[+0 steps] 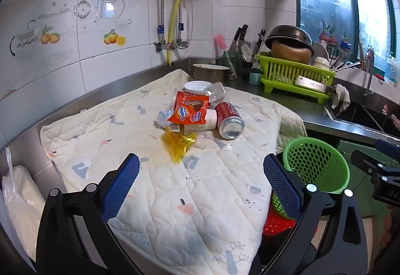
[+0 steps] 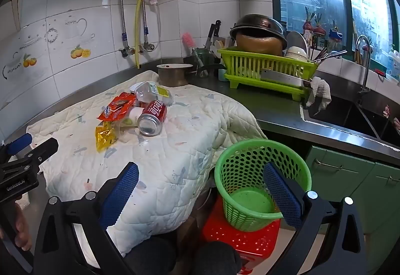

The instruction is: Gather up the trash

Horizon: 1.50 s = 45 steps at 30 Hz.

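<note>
A pile of trash lies on a white quilted cloth [image 1: 175,187] on the counter: an orange Ovaltine wrapper [image 1: 191,109], a red soda can [image 1: 228,119] on its side, a yellow foil wrapper [image 1: 178,141], a crumpled white wrapper [image 1: 163,117], a clear plastic bottle [image 2: 153,94] and a white cup [image 1: 197,86]. A green mesh basket [image 2: 252,182] stands on a red stool [image 2: 240,237] at the counter's front right. My left gripper [image 1: 201,182] is open above the cloth, short of the pile. My right gripper [image 2: 200,190] is open, over the basket's near side.
A metal pot [image 1: 211,72] stands behind the pile. A green dish rack [image 1: 295,74] with a wok, bowls and a cleaver sits to the right, then a sink [image 2: 350,114]. A bagged white stack [image 1: 21,205] lies at the counter's left edge. Green cabinets [image 2: 350,175] are below.
</note>
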Each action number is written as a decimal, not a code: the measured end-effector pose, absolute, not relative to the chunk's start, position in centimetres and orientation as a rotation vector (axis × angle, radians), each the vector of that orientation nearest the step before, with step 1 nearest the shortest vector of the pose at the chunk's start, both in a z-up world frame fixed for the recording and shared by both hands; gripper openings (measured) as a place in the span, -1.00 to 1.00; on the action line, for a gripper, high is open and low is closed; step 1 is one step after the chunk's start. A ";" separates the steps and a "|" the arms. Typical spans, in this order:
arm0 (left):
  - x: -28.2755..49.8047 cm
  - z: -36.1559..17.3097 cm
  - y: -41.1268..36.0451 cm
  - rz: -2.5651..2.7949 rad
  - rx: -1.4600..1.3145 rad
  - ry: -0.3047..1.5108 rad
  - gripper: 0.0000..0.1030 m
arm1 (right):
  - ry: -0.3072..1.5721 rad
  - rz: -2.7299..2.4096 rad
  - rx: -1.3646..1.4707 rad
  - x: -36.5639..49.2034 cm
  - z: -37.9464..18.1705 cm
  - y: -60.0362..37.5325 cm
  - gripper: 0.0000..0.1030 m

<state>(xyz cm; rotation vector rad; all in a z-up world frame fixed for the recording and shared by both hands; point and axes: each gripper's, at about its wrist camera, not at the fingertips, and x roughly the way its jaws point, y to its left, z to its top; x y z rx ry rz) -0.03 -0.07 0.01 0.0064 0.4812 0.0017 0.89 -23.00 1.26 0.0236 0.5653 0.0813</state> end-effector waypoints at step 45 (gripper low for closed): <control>0.2 0.0 0.6 0.005 -0.010 0.488 0.90 | 0.567 0.078 0.014 1.2 1.3 -22.3 0.88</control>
